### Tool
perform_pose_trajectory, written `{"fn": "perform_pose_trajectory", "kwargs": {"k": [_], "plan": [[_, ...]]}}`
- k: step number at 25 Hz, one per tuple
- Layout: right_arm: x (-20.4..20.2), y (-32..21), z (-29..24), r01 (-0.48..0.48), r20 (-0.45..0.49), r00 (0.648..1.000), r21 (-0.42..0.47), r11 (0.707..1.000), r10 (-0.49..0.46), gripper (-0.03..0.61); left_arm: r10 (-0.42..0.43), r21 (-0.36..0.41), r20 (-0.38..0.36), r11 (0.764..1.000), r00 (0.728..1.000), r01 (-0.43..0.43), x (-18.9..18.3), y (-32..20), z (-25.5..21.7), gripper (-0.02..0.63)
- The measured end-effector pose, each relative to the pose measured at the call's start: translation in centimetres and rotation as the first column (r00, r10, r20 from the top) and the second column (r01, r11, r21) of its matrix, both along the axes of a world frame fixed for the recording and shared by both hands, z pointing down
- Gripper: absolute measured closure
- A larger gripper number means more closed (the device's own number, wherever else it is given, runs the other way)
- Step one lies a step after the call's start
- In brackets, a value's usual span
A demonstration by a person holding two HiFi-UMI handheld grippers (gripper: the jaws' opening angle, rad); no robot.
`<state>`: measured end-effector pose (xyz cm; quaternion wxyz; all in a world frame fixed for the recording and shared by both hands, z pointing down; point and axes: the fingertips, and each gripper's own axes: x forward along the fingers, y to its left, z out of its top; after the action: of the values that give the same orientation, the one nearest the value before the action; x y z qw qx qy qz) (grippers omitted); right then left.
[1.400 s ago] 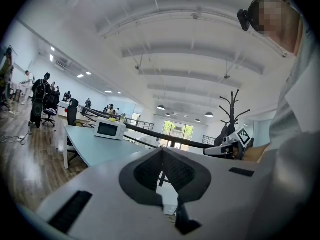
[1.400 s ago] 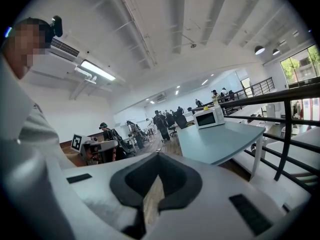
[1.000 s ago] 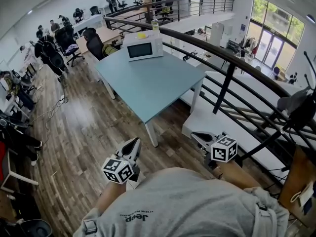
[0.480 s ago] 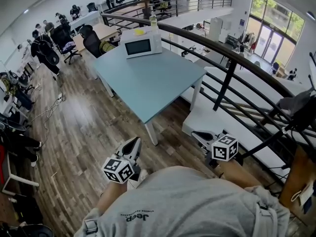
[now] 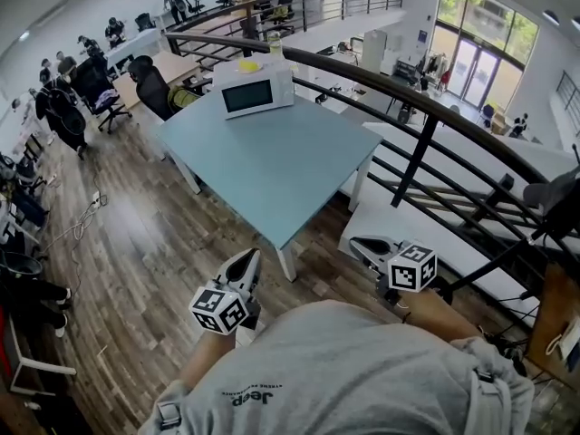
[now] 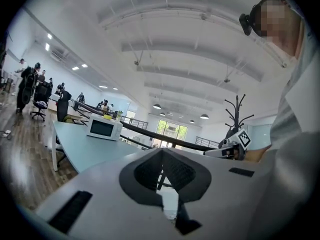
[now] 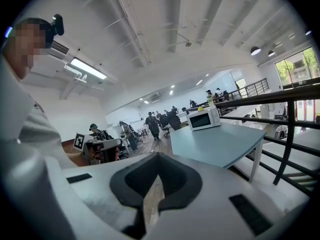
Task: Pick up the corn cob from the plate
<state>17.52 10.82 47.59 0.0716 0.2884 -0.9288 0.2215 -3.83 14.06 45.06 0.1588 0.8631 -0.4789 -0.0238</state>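
Note:
No corn cob or plate shows in any view. My left gripper (image 5: 247,261) is held in front of my chest at the lower left, jaws shut with nothing between them; its tips (image 6: 161,153) meet in its own view. At the lower right my right gripper (image 5: 364,244) is also shut and empty, jaws closed (image 7: 156,160) in the right gripper view. Both point towards a teal table (image 5: 272,166) that carries a white microwave (image 5: 246,91) at its far end. Each gripper sees the other: the right gripper (image 6: 232,146) and the left gripper (image 7: 97,146).
A black metal railing (image 5: 421,143) runs diagonally along the table's right side, with a white ledge (image 5: 399,229) under it. Wooden floor (image 5: 136,243) lies to the left. Several people and office chairs (image 5: 91,84) are at the far left. A coat stand (image 6: 235,116) rises on the right.
The table and microwave have come nearer and shifted in the head view as I walk towards them. Both grippers keep their places in front of my body and stay shut.

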Motion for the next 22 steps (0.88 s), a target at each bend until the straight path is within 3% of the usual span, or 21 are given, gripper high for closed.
{"fn": "perform_pose_trajectory", "kwargs": {"k": [11, 22], "plan": [[-11.9, -8.1, -1.5, -0.023, -0.006, 1.000, 0.016, 1.000, 0.023, 0.563, 0.015, 0.018, -0.003, 1.000, 1.000, -0.015, -12.2, -8.1, -0.9, 0.595], [-17.0, -14.4, -1.0, -0.013, -0.039, 0.999, 0.009, 1.000, 0.013, 0.563, 0.010, 0.003, -0.001, 1.000, 1.000, -0.010, -17.7, -13.5, 0.2, 0.595]]}}
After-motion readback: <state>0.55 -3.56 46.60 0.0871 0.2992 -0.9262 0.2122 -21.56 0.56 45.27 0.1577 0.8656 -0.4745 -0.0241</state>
